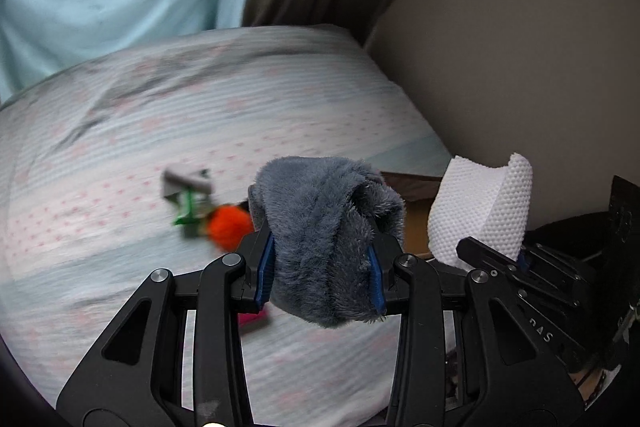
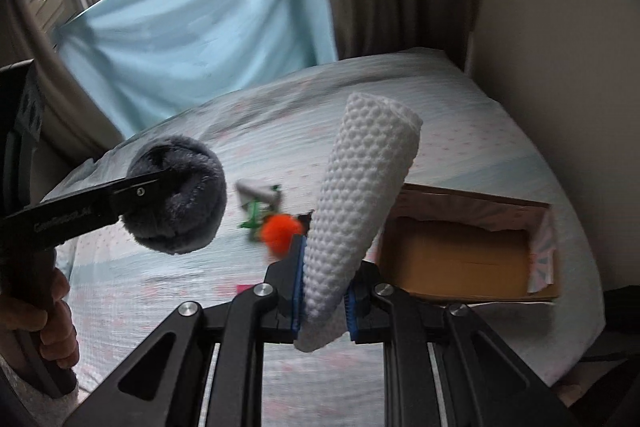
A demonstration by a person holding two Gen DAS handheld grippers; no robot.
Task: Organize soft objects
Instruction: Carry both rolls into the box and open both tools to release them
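Observation:
My left gripper (image 1: 322, 267) is shut on a grey fuzzy cloth (image 1: 328, 227) and holds it above the bed; the cloth also shows at the left of the right wrist view (image 2: 176, 199). My right gripper (image 2: 324, 299) is shut on a white dimpled cloth (image 2: 356, 207), rolled and standing up between the jaws; it also shows at the right of the left wrist view (image 1: 480, 211). An orange pom-pom (image 1: 230, 225) (image 2: 280, 231) lies on the bed beyond both grippers.
An open cardboard box (image 2: 468, 259) sits on the bed (image 1: 120, 147) to the right, near the wall. A grey and green small object (image 2: 260, 199) lies next to the pom-pom. A pink item (image 1: 252, 319) lies under the left gripper. Blue sheet and brown curtain hang behind.

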